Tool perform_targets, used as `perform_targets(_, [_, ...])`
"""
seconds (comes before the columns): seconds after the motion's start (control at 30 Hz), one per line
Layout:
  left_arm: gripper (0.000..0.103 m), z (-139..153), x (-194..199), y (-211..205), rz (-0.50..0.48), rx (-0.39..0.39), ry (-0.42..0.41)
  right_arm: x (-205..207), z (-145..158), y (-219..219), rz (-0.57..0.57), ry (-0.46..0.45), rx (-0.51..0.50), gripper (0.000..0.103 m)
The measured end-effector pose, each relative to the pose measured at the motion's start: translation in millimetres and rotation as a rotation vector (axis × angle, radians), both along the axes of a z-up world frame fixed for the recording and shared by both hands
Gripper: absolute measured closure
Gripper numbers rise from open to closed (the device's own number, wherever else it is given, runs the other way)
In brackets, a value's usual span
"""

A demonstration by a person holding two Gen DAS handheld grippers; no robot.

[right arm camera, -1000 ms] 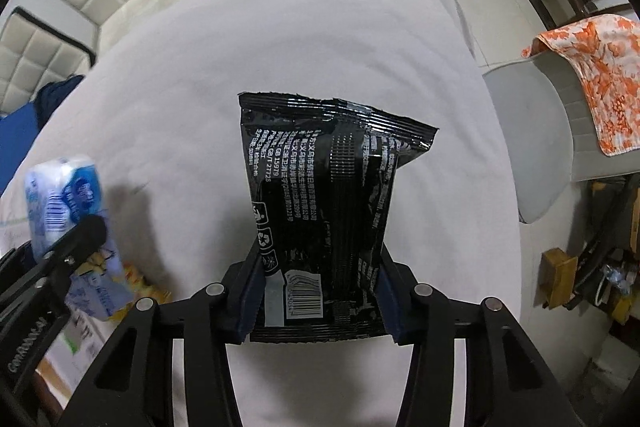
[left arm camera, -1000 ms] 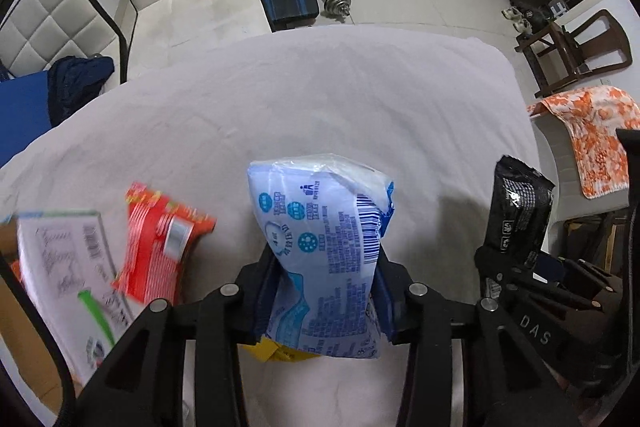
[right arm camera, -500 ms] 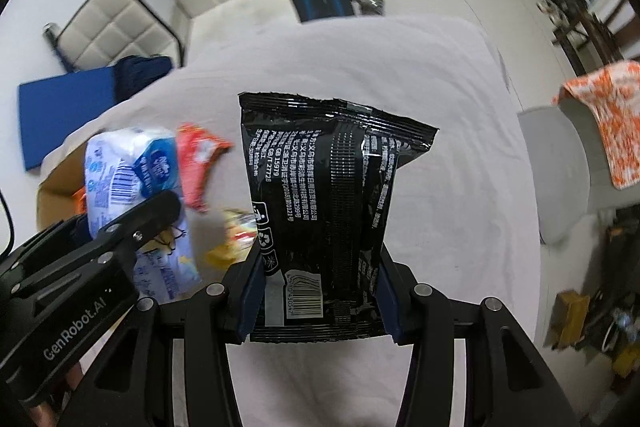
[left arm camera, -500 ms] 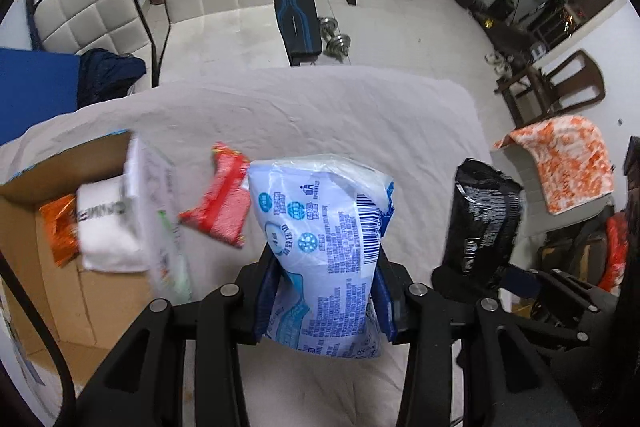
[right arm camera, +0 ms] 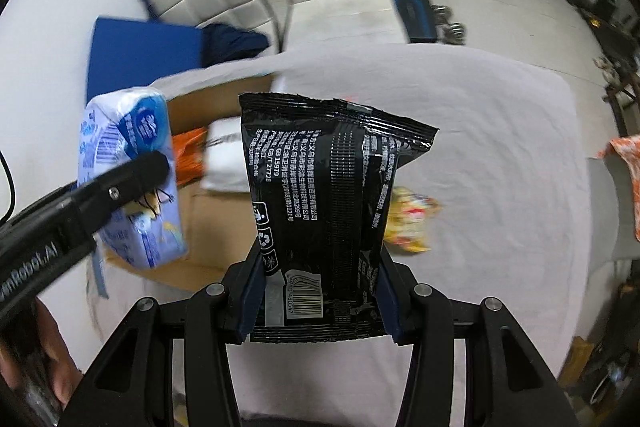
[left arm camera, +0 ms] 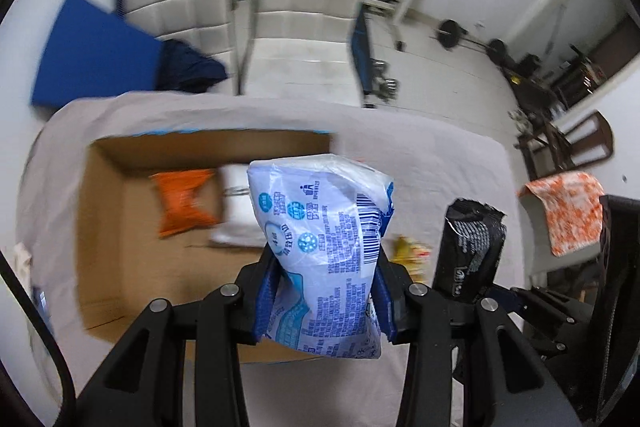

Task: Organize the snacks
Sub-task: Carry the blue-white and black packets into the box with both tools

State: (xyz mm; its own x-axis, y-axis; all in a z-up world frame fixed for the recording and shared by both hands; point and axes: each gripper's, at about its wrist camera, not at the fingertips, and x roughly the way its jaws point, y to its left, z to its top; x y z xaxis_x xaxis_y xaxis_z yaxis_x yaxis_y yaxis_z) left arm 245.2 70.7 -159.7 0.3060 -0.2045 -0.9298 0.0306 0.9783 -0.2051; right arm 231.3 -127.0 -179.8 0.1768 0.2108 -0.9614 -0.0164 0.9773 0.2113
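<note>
Left wrist: left tool (left arm camera: 325,297) clamps blue packet (left arm camera: 322,243).

Each black tool (left arm camera: 324,291) has blue-lined fingers (right arm camera: 250,291), silver screws and white lettering.

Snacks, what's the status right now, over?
Left gripper shut on blue pack, above box. Right gripper shut on black pack. Yellow snack on table.

Two white quilted chairs (left arm camera: 280,7) stood at twelve o'clock beyond the cloth-covered worktop (left arm camera: 420,163). A blue mat (left arm camera: 92,59) leaned at ten o'clock, dark clothing (left arm camera: 188,67) bunched beside it. Barbells (left arm camera: 452,31) and a weight bench (left arm camera: 366,55) occupied one o'clock. An orange floral cloth (left arm camera: 568,211) draped a chair at three o'clock.
</note>
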Motion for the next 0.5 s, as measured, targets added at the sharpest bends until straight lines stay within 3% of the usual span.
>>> perform_targets(0.27, [0.064,-43.7,-4.7,93.9,0.116,0.054,0.084,-6.4,-34.0,100.2,0.098,0.048,0.020,0.052])
perform_targets(0.5, [0.064,-98.7,20.5,147.8,0.184,0.089,0.174,13.2,-81.3,143.1,0.104,0.105,-0.020,0.052])
